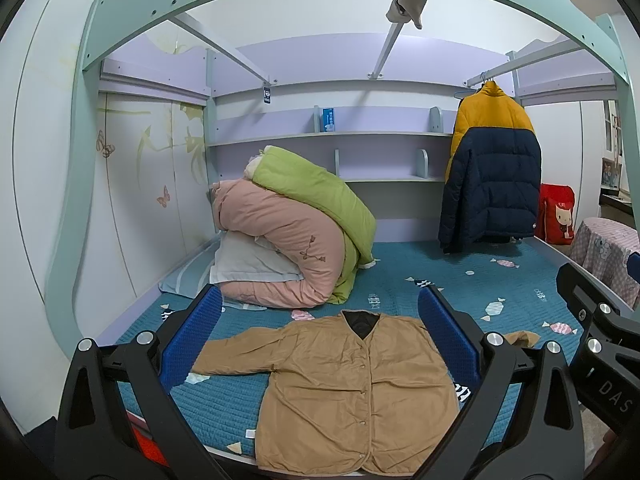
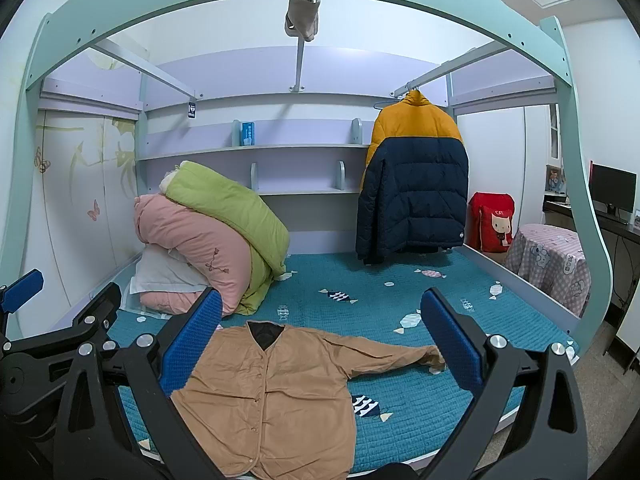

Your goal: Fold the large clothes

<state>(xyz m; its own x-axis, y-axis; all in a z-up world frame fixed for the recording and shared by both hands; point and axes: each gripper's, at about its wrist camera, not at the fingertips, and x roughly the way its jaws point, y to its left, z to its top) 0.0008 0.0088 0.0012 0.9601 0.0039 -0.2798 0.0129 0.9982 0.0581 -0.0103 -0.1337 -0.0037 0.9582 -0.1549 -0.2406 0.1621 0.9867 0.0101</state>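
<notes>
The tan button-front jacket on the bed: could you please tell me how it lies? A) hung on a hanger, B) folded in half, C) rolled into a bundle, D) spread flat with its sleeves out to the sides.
D: the tan button-front jacket lies flat on the teal quilted bed cover, sleeves spread out, front buttoned.

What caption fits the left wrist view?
Open left gripper hovers over tan buttoned jacket spread flat on teal bedcover.
</notes>
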